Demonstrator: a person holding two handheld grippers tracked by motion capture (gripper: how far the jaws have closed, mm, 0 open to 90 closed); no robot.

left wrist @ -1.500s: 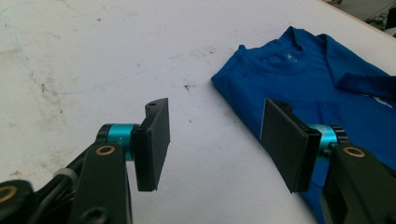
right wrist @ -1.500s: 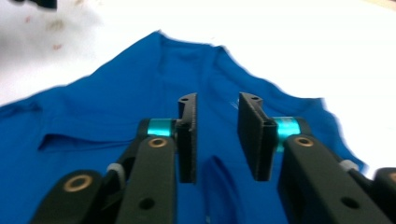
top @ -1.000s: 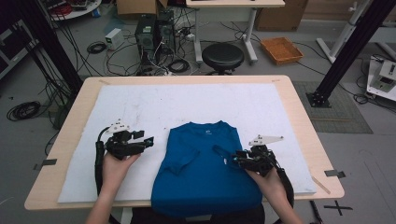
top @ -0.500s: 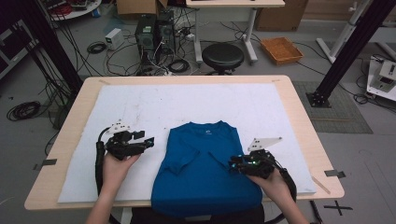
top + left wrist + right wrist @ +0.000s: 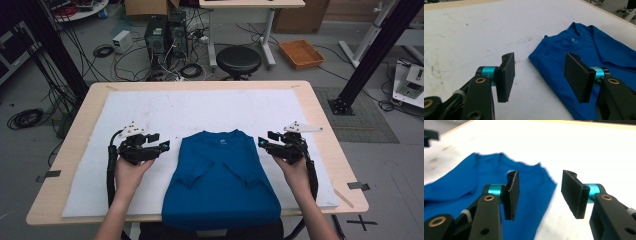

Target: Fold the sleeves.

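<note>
A blue cotton T-shirt [image 5: 220, 180] lies with both sleeves folded inward on the white table mat [image 5: 210, 107]. The left gripper [image 5: 161, 146] hangs open and empty; the right gripper [image 5: 264, 143], its jaws just opening, holds nothing. Lengthwise folds likely remain.

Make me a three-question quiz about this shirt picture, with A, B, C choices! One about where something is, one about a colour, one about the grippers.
1. Where does the T-shirt lie?
A. on the white mat, between the two grippers
B. on the stool
C. on the floor

2. What colour is the T-shirt?
A. red
B. blue
C. yellow

3. How do the jaws of the right gripper stand?
A. clamped on a sleeve
B. shut on nothing
C. apart, with nothing between them

Answers:
1 A, since the high view shows it on the mat with the left gripper on one side and the right on the other.
2 B, blue in all views.
3 C, as they have just been opening and the gap is bare.
</note>
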